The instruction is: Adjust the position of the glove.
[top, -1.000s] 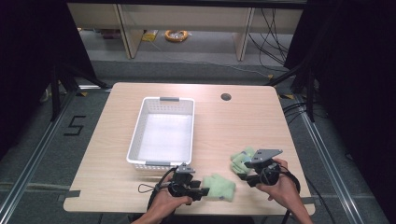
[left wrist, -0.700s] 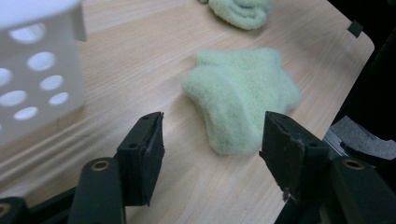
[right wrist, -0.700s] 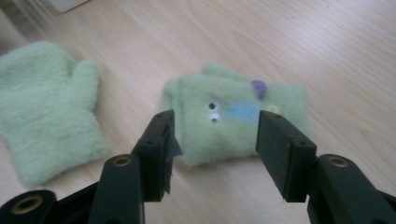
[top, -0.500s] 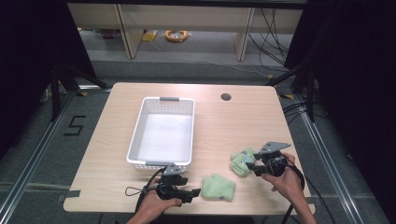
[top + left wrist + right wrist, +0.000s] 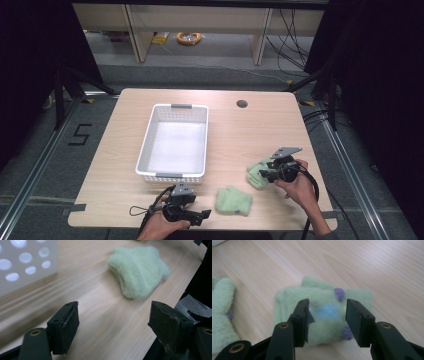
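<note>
Your left gripper has pulled back from the plain green cloth, jaws wide, while your right gripper hovers half-open over the dotted one.

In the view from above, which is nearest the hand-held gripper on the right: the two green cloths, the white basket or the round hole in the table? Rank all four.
From the right hand-held gripper:
1. Green cloth under its jaws.
2. Other green cloth, nearer the front edge.
3. White basket, left of centre.
4. Round hole, at the far edge; close to the basket's distance, so that order is uncertain.

One overhead view, two close tabletop views
</note>
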